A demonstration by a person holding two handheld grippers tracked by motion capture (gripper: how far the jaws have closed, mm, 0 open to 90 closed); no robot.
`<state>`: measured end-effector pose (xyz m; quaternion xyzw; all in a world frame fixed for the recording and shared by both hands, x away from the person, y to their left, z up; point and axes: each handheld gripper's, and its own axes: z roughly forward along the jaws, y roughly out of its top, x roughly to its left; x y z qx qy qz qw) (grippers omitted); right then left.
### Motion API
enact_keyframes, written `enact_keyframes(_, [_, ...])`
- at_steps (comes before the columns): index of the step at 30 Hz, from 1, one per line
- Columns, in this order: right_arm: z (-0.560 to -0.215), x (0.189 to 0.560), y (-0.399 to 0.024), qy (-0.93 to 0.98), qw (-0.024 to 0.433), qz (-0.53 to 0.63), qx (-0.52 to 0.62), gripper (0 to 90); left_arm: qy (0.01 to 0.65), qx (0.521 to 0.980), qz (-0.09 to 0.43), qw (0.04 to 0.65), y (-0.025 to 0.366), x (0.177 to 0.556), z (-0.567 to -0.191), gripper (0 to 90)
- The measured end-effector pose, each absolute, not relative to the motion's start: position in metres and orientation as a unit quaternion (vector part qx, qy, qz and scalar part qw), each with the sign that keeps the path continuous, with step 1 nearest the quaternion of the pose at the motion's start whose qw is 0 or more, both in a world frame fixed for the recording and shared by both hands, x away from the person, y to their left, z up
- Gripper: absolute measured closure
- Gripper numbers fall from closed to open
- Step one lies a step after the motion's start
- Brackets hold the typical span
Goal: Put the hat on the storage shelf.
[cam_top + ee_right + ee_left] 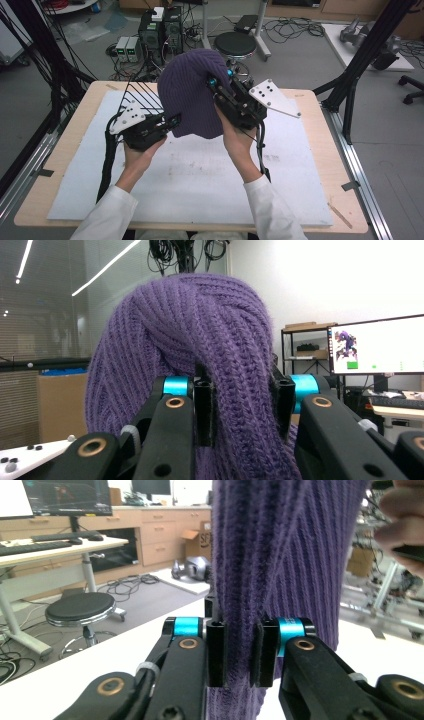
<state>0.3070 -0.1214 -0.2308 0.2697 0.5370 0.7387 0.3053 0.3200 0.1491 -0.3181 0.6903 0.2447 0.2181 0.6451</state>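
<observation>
The purple knit beanie (192, 92) hangs in the air above the far half of the table (310, 107), held up between my two grippers and clear of the white mat (200, 175) below it.

Left gripper (172, 121): jaws clamped on the lower edge of the beanie. In the left gripper view the two black pads (217, 652) pinch a narrow fold of ribbed knit (280, 555), and the fabric rises straight up from the grip (a little of it also drops below the pads).

Right gripper (220, 82): it sits higher than the left one and grips the beanie at its right side, near the crown. In the right gripper view the jaws are closed on a thick bunch of knit (200, 325), which bulges up and over them in a rounded dome. The gap between these pads (204, 410) is wider than on the left gripper, packed full of fabric.

From the high view the beanie is stretched between the two grips, crown toward the far edge of the table, opening toward me. My hands (137, 155) hold the gripper bodies from below; white sleeves (107, 212) come in at the near edge.

Behind the table a black round stool (235, 44) stands on the floor, with cables around it.
</observation>
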Motion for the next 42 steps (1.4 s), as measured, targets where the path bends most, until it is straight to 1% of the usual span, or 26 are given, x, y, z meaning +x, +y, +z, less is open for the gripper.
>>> enact_keyframes(2, [-0.232,0.308,-0.122,0.54,0.307,0.736,0.27,72.1,0.244,0.7,0.199,0.641,0.15,0.323,-0.319,82.2])
enact_keyframes(5, [-0.235,0.311,-0.122,0.546,0.306,0.729,0.276,72.0,0.248,0.709,0.187,0.632,0.152,0.326,-0.321,82.9])
enact_keyframes(10, [-0.238,0.317,-0.124,0.55,0.311,0.723,0.279,71.9,0.262,0.699,0.212,0.631,0.168,0.329,-0.317,83.0])
enact_keyframes(12, [-0.239,0.319,-0.123,0.557,0.317,0.716,0.277,71.6,0.271,0.691,0.209,0.637,0.184,0.333,-0.314,83.2])
enact_keyframes(20, [-0.242,0.323,-0.111,0.57,0.316,0.708,0.272,71.6,0.286,0.676,0.228,0.64,0.208,0.336,-0.309,83.2])
enact_keyframes(22, [-0.24,0.324,-0.106,0.573,0.316,0.707,0.269,71.6,0.29,0.669,0.222,0.647,0.214,0.337,-0.307,83.1])
enact_keyframes(28, [-0.231,0.33,-0.089,0.581,0.319,0.703,0.258,71.7,0.304,0.649,0.242,0.654,0.232,0.341,-0.3,82.8])
enact_keyframes(35, [-0.215,0.342,-0.063,0.583,0.329,0.7,0.25,71.8,0.32,0.626,0.244,0.668,0.254,0.349,-0.286,82.5])
enact_keyframes(42, [-0.204,0.357,-0.046,0.579,0.326,0.702,0.257,71.8,0.318,0.629,0.268,0.657,0.271,0.352,-0.272,82.3])
